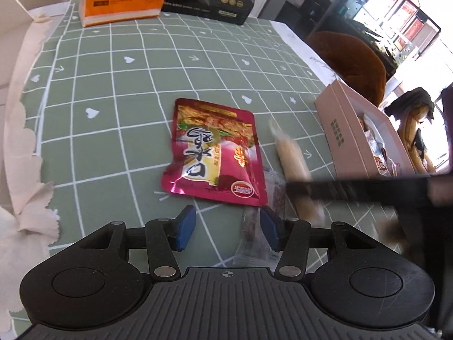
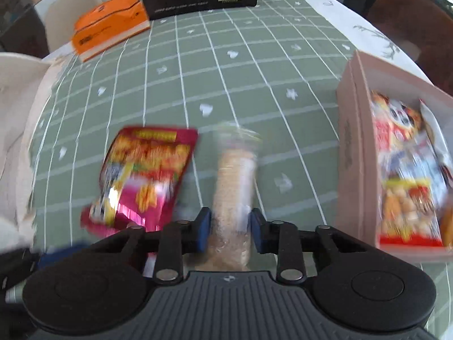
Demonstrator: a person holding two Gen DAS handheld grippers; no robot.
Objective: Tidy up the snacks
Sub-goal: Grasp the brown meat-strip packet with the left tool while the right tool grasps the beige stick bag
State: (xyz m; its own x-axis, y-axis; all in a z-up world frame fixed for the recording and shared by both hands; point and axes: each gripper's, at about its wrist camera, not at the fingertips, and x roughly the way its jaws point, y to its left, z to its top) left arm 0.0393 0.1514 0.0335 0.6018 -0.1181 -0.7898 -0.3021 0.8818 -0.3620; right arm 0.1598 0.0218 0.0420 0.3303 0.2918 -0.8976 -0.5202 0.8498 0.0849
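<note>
Blue-padded right claw (image 2: 230,232) grips a clear-wrapped biscuit roll (image 2: 233,187) between its fingers, above the green checked tablecloth (image 2: 254,65). Left claw (image 1: 228,228) hangs released, empty, over a clear wrapper (image 1: 254,243) near the red snack pouch (image 1: 213,153); a pink box (image 2: 356,153) sits right.

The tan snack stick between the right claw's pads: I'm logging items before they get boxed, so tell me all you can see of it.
The tan snack stick is a long, pale brown, grainy roll in clear crinkly wrap, blurred in both views. It lies lengthwise on the green grid tablecloth, pointing away from the right claw, whose blue pads flank its near end; contact is unclear. The magenta snack pouch lies just left of it.
</note>
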